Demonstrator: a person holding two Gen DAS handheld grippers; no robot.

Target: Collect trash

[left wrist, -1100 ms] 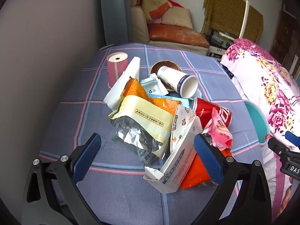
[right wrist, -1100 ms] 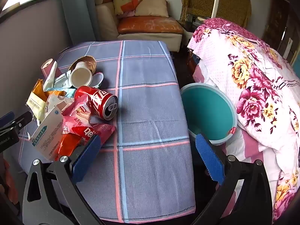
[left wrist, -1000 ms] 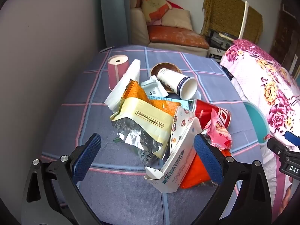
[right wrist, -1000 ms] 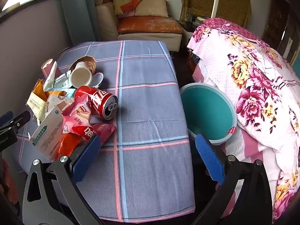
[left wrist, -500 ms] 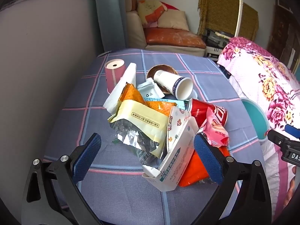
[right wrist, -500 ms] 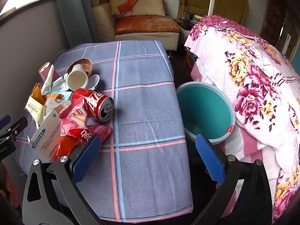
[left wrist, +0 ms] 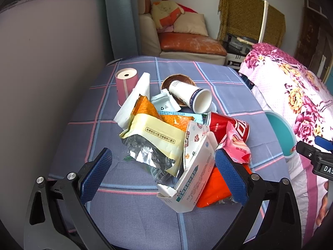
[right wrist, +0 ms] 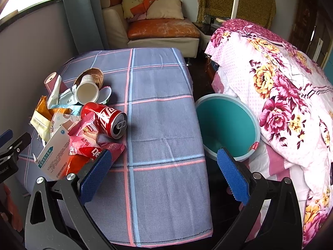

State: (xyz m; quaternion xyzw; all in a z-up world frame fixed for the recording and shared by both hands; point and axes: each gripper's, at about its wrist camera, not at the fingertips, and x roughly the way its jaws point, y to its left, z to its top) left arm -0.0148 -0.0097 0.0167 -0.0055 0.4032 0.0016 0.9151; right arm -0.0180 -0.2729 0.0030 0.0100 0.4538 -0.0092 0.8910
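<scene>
A heap of trash lies on the checked tablecloth (left wrist: 133, 216): a white medicine box (left wrist: 191, 179), a yellow foil wrapper (left wrist: 158, 137), a red cola can (left wrist: 226, 125) on its side, a pink snack bag (left wrist: 237, 148), an orange packet (left wrist: 214, 189) and a tipped paper cup (left wrist: 191, 99). My left gripper (left wrist: 163, 175) stands open just short of the box, holding nothing. My right gripper (right wrist: 164, 175) hangs open over the bare cloth (right wrist: 162, 129), between the can (right wrist: 106, 119) and the teal bin (right wrist: 226, 125).
A pink paper roll (left wrist: 126, 85) and a brown bowl (left wrist: 177, 81) stand behind the heap. The teal bin sits on the floor between the table edge and a floral quilt (right wrist: 281, 95). A sofa (right wrist: 158, 31) is beyond the table; a wall (left wrist: 52, 62) runs along its left.
Both grippers have drawn back and risen slightly, so the heap and the bin look a little smaller. Both stay open; nothing on the table has moved.
</scene>
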